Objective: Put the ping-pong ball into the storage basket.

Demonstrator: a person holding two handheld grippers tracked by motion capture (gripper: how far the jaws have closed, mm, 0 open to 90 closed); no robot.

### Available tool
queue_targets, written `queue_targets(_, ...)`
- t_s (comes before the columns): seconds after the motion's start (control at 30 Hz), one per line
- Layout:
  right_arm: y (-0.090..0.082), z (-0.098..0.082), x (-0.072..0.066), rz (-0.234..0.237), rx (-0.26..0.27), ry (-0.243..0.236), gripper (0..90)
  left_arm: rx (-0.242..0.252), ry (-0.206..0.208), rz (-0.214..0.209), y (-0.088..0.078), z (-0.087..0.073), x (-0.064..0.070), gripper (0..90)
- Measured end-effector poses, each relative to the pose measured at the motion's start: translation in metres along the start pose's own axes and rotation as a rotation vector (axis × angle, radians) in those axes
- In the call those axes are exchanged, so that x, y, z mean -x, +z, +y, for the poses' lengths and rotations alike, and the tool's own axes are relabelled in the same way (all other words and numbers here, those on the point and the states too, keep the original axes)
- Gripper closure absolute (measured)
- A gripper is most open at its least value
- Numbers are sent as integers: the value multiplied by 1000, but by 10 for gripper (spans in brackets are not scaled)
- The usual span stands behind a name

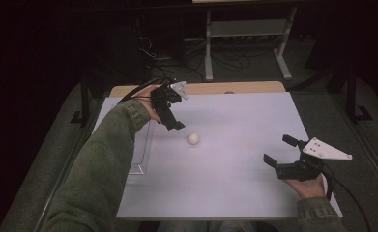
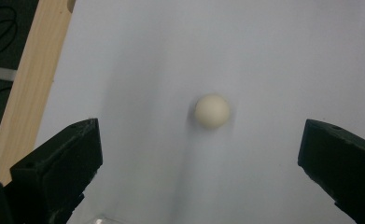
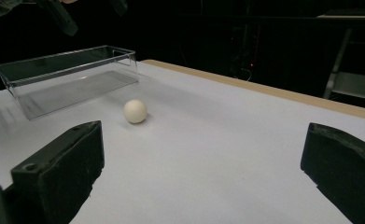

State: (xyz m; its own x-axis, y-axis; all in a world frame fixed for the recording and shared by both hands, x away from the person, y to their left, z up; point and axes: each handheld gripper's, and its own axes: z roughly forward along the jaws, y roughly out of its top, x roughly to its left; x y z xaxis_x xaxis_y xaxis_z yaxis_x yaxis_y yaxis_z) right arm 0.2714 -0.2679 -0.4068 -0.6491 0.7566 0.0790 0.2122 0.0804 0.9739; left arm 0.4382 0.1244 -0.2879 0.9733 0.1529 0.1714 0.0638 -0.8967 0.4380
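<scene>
A small white ball [image 1: 193, 138] rests on the pale table top, near its middle. My left gripper [image 1: 173, 123] hovers just up and left of it, tilted down toward it. In the left gripper view the ball [image 2: 212, 111] lies ahead between the jaws, which stand wide apart with nothing between them, so my left gripper [image 2: 199, 154] is open. My right gripper [image 1: 279, 150] is held low at the table's right side, open and empty. From the right gripper view the ball [image 3: 135, 111] sits farther off, left of centre, beyond my right gripper [image 3: 201, 154].
A clear plastic bin [image 3: 68, 77] stands left of the ball, partly under the left sleeve [image 1: 104, 164] in the high view. A wooden strip [image 1: 215, 88] borders the table's far edge. Behind the table are a metal stand [image 1: 247, 29] and cables on the dark floor.
</scene>
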Motion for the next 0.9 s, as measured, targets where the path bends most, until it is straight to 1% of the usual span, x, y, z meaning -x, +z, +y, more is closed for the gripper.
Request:
queue_targets(0.13,0,0,0,1,3,0,0,-7,4,-5,4,2,-1,0)
queue_targets(0.37,-2,0,1,1,7,4,0,-31,40,-26,9,6,-2,0)
queue_targets(0.7,-3,0,2,3,9,12,0,-46,49,-46,14,7,-3,0)
queue_targets(0.9,-2,0,1,7,9,8,0,-52,56,-46,16,6,-4,0)
